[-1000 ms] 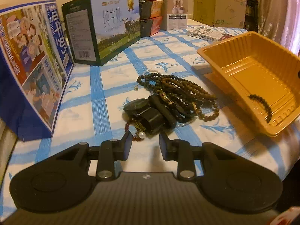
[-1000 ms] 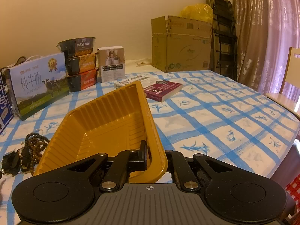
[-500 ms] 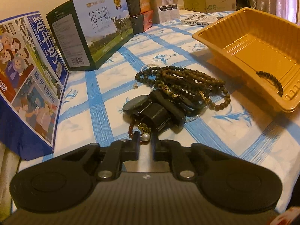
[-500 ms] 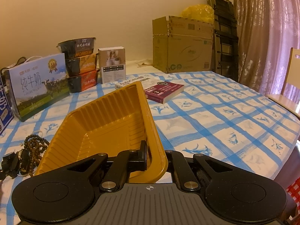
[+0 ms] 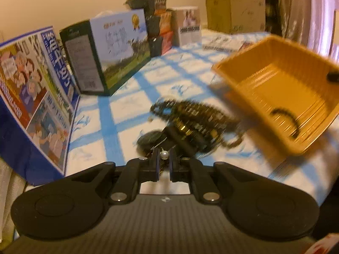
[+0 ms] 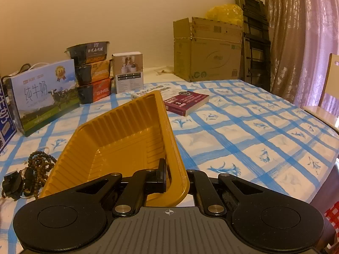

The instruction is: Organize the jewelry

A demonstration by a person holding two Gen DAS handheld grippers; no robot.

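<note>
On the checked cloth, at twelve o'clock from our left gripper (image 5: 163, 160), lies the jewelry pile (image 5: 190, 122). We are picking one piece from it: the jaws stand narrow, pinching a pearl (image 5: 163, 153) on what seems a thin strand, though blur hides its run. Our right gripper (image 6: 174, 180) clamps the tray (image 6: 118, 139) rim, tilting it. Next we lift the strand clear and carry it to the tray at two o'clock, where one bracelet (image 5: 286, 120) already lies.

**Jewelry heap and tilted tray**

A tangle of brown bead strands (image 5: 197, 114) and a black watch (image 5: 152, 138) lies on the bench. A white pearl (image 5: 164, 154) sits at its near edge. The ribbed orange tray (image 5: 273, 97) stands tilted just beside the tangle, one dark bead bracelet (image 5: 286, 120) inside.
</note>
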